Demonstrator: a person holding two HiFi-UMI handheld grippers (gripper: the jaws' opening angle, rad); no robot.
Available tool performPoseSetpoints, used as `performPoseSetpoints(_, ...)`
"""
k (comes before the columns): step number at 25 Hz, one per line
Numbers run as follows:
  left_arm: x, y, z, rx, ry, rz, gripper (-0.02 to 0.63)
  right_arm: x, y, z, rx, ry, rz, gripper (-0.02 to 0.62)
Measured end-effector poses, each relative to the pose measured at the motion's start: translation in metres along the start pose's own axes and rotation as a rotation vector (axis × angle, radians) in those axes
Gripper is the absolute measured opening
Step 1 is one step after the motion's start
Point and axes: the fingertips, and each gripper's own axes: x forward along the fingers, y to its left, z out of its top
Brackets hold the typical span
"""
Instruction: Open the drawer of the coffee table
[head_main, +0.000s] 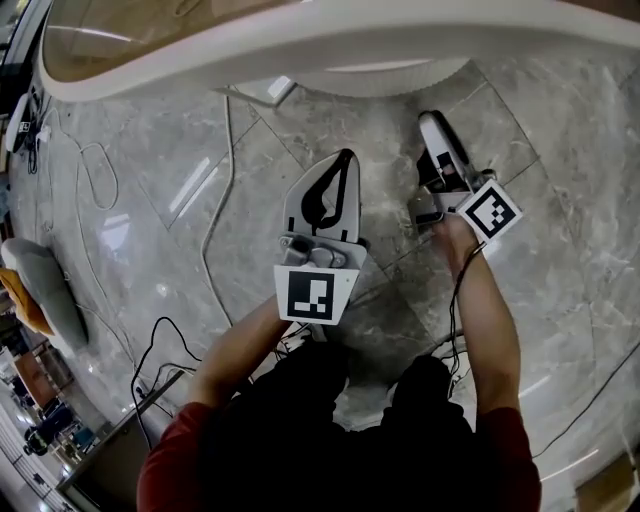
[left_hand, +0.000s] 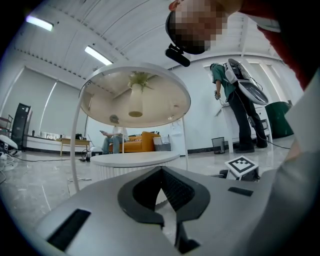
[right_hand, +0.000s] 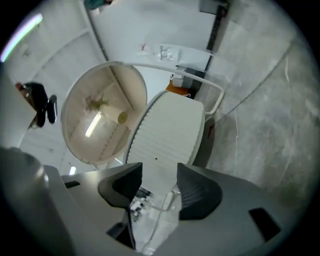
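Note:
The coffee table (head_main: 300, 45) fills the top of the head view: a round upper top with a white rim above a white ribbed drum (head_main: 390, 80). My right gripper (head_main: 432, 120) points at that drum from close by. In the right gripper view its jaws (right_hand: 159, 175) stand open with nothing between them, and the ribbed wall (right_hand: 170, 135) with a small dark dot (right_hand: 156, 159) lies straight ahead. No drawer outline shows on the drum. My left gripper (head_main: 346, 158) hangs over the floor short of the table, its jaws (left_hand: 161, 171) shut and empty, facing the drum (left_hand: 132, 162).
Cables (head_main: 215, 230) trail over the marble floor on the left. A grey seat (head_main: 45, 290) stands at the far left. In the left gripper view a person (left_hand: 240, 110) stands at the right by a green bin (left_hand: 277, 117), and an orange sofa (left_hand: 137, 141) is behind the table.

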Motion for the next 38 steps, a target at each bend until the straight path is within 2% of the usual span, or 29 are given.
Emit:
performPoseSetpoints(2, 0.0, 0.002, 0.0, 0.003, -0.004, -0.002, 0.014, 0.008, -0.014, 0.001, 0.069, -0.04, 0.025, 0.252)
performPoseSetpoints(5, 0.0, 0.009, -0.003, -0.012, 0.003, 0.016, 0.014, 0.016, -0.034, -0.003, 0.146, -0.072, 0.015, 0.288)
performPoseSetpoints(9, 0.003, 0.015, -0.008, -0.021, 0.018, 0.027, 0.014, 0.029, -0.043, -0.008, 0.188, -0.084, 0.038, 0.301)
performPoseSetpoints(16, 0.001, 0.021, -0.013, -0.01, 0.035, 0.043, 0.014, 0.042, -0.042, -0.004, 0.23, -0.101, 0.142, 0.299)
performPoseSetpoints(22, 0.0, 0.025, -0.012, -0.001, 0.038, 0.068, 0.014, 0.04, -0.042, -0.001, 0.265, -0.157, 0.126, 0.295)
performPoseSetpoints(29, -0.007, 0.024, -0.008, -0.003, 0.034, 0.076, 0.014, 0.034, -0.043, -0.004, 0.305, -0.164, 0.113, 0.285)
performPoseSetpoints(38, -0.019, 0.024, -0.003, 0.005, 0.025, 0.1, 0.014, -0.028, -0.023, -0.016, 0.314, -0.123, 0.126, 0.279)
